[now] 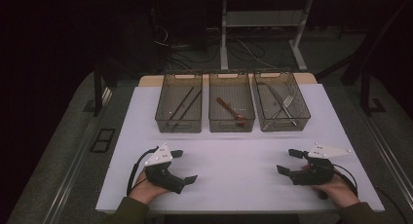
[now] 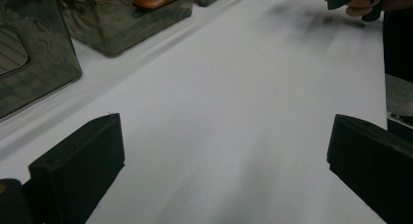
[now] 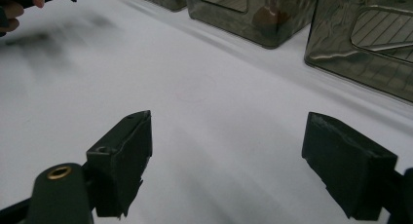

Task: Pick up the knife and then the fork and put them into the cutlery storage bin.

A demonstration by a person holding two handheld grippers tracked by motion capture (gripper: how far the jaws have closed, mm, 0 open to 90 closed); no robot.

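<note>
Both tools sat low over the near edge of the white desk (image 1: pixel 234 160), each in one of the person's hands. The left tool (image 1: pixel 184 166) was near the left corner, jaws spread wide with nothing but bare desk between them; same story in the left gripper view (image 2: pixel 224 165). The right tool (image 1: pixel 288 161) was near the right corner, jaws also standing wide apart and gripping nothing, which the right gripper view (image 3: pixel 226 160) showed pretty clearly. The two tools pointed roughly toward each other across the middle of the desk.

The stuff closest to them was the row of three smoky see-through bins at the far side. The left bin (image 1: pixel 179 103) had long dark sticks in it, the middle bin (image 1: pixel 231 103) held a reddish-brown utensil (image 1: pixel 231 109), and the right bin (image 1: pixel 281 102) had a metal spatula-looking thing (image 1: pixel 285 105). All three bins were well apart from both tools, with a wide strip of bare desk in between.
</note>
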